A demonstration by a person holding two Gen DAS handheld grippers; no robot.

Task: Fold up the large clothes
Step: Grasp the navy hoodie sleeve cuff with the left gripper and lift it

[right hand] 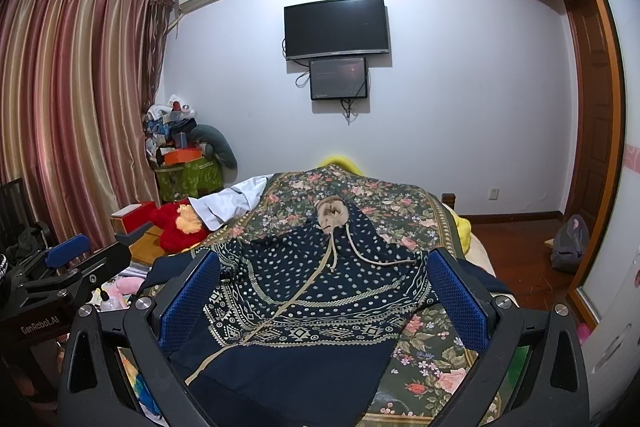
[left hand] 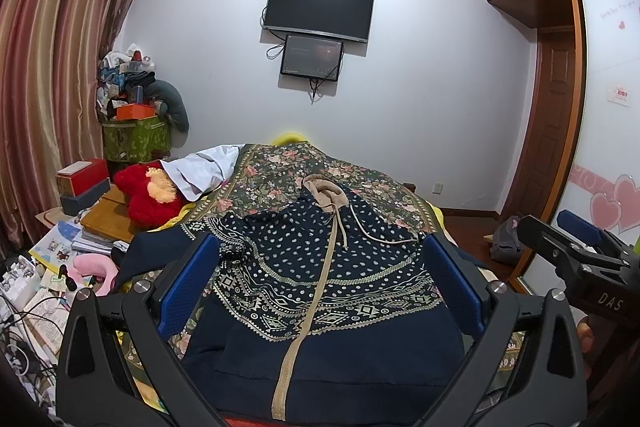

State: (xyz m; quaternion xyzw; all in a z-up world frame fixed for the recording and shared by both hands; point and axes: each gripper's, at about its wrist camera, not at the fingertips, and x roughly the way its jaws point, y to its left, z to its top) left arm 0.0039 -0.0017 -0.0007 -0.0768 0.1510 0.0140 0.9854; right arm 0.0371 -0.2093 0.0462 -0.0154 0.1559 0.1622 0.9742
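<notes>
Bedroom w/ floral bedspread [right hand: 432, 355]: navy patterned hoodie [left hand: 320, 267] lies flat on it, zip up, hood far end; left gripper [left hand: 320, 283] & right gripper [right hand: 324, 291] both spread wide, empty, hovering above; fabric prob. soft, thick, floppy, so pinch shoulder/hem edges.

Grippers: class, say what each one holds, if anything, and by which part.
Nothing is held. The left gripper and the right gripper are both open above the hoodie on the bed, with no cloth between their fingers.
</notes>
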